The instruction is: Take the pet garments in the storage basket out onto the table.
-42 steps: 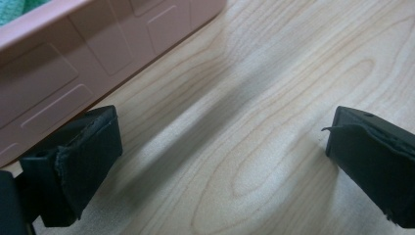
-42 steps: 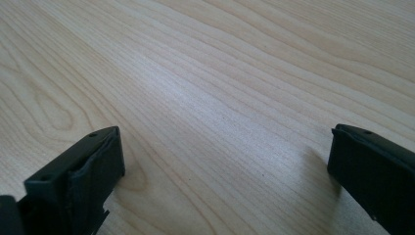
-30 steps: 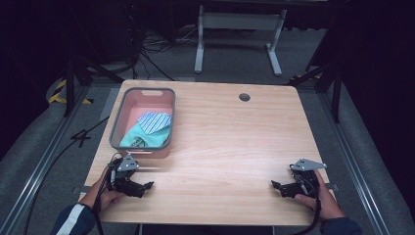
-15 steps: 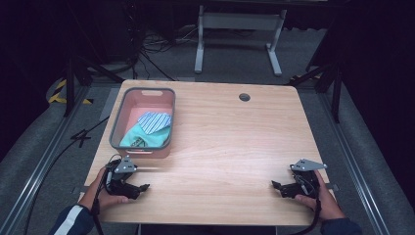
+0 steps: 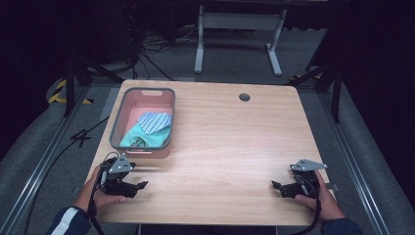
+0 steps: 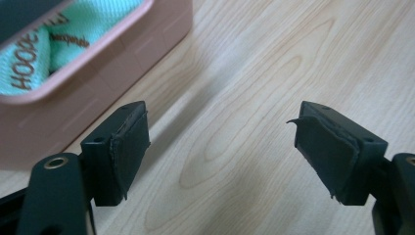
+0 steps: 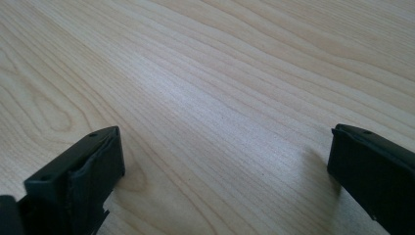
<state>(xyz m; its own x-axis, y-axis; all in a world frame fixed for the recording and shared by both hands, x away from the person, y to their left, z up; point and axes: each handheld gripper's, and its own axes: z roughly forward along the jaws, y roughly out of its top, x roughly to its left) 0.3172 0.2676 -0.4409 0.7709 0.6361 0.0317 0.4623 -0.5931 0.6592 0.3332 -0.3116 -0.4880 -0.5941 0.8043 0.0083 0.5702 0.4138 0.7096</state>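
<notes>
Left gripper (image 5: 138, 186), jaws apart, just been narrowing, empty, hovers just beside the pink basket (image 5: 117, 137) holding folded cloths (image 5: 149, 129)

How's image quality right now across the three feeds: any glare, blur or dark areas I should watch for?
High view: the light wooden table is evenly lit, the floor around it very dark; the pink plastic bin casts a soft shadow. Left gripper view: the bin's near corner and the mint-green printed cloth are soft, out of focus; the jaw pads are sharper. Right gripper view: a pale sheen across the wood grain, no blur.
</notes>
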